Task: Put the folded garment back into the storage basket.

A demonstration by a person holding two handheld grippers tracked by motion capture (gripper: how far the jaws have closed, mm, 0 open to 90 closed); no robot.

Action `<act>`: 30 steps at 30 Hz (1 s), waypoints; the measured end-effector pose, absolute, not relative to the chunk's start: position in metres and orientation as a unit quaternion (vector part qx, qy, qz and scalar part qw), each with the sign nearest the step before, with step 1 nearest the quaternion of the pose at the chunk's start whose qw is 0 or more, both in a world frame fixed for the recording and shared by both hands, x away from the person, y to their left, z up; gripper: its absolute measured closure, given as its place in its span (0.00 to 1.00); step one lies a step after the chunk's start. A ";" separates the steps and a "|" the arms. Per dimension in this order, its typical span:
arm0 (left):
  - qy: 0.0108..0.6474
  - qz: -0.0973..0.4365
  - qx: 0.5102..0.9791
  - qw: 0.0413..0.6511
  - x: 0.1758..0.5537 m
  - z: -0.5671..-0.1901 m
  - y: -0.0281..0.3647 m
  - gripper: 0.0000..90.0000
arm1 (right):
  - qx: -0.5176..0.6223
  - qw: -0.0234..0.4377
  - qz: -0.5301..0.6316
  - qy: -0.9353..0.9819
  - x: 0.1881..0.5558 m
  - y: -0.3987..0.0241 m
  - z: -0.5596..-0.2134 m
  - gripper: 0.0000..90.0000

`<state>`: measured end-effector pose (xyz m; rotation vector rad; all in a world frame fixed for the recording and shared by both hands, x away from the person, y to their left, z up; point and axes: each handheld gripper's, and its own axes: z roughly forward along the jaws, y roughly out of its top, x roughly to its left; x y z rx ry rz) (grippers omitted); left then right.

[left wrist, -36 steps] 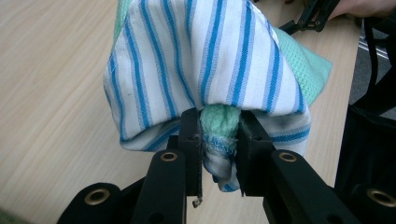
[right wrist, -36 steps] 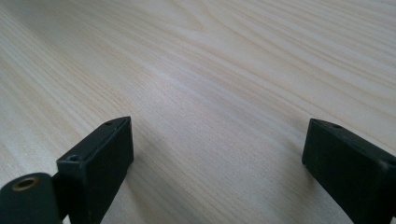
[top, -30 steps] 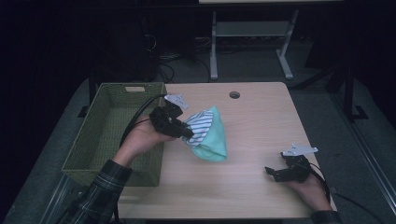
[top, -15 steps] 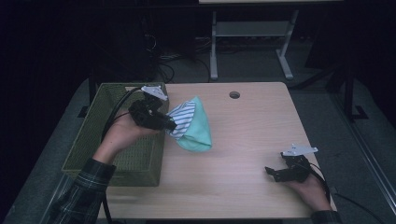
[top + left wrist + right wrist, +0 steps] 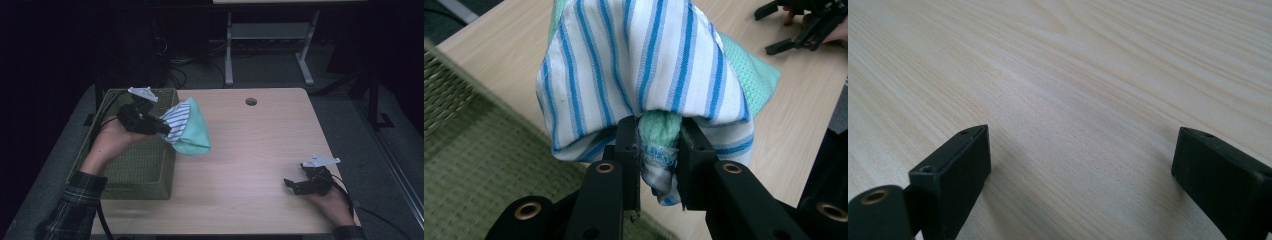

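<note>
Left tongs gripping bunched cloth (striped, green) beside basket, right tongs on table

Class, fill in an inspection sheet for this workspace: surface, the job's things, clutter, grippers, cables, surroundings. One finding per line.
Surface: light wooden table with a round hole near its far edge.
Job's things: bunched blue-striped white and mint-green cloths, lifted beside the green woven basket, which sits at the table's left end.
Clutter: nothing seen.
Grippers: left gripper clamped on the cloth bundle above the basket's edge; right gripper jaws apart, nothing between them, low over the table.
Cables: black cable trailing from the left gripper; loose cables on the floor behind.
Surroundings: dark room, grey metal stand beyond the table.
</note>
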<state>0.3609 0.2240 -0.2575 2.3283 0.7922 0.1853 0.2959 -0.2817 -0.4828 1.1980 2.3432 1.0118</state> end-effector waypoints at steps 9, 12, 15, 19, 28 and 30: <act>0.341 0.093 0.873 0.335 0.359 -0.255 0.255 0.82 | 0.419 0.160 0.354 0.820 0.296 -0.282 -0.483 0.09; 0.354 0.102 0.868 0.334 0.358 -0.256 0.266 0.82 | 0.420 0.160 0.354 0.820 0.296 -0.282 -0.483 0.09; 0.366 0.106 0.862 0.333 0.356 -0.256 0.276 0.82 | 0.420 0.160 0.354 0.820 0.296 -0.282 -0.483 0.09; 0.382 0.110 0.856 0.330 0.356 -0.260 0.290 0.82 | 0.420 0.160 0.354 0.820 0.296 -0.282 -0.483 0.09; 0.422 0.112 0.837 0.330 0.357 -0.275 0.322 0.82 | 0.420 0.160 0.354 0.820 0.296 -0.282 -0.483 0.09; 0.428 0.112 0.835 0.328 0.358 -0.281 0.327 0.82 | 0.419 0.160 0.354 0.820 0.296 -0.282 -0.483 0.09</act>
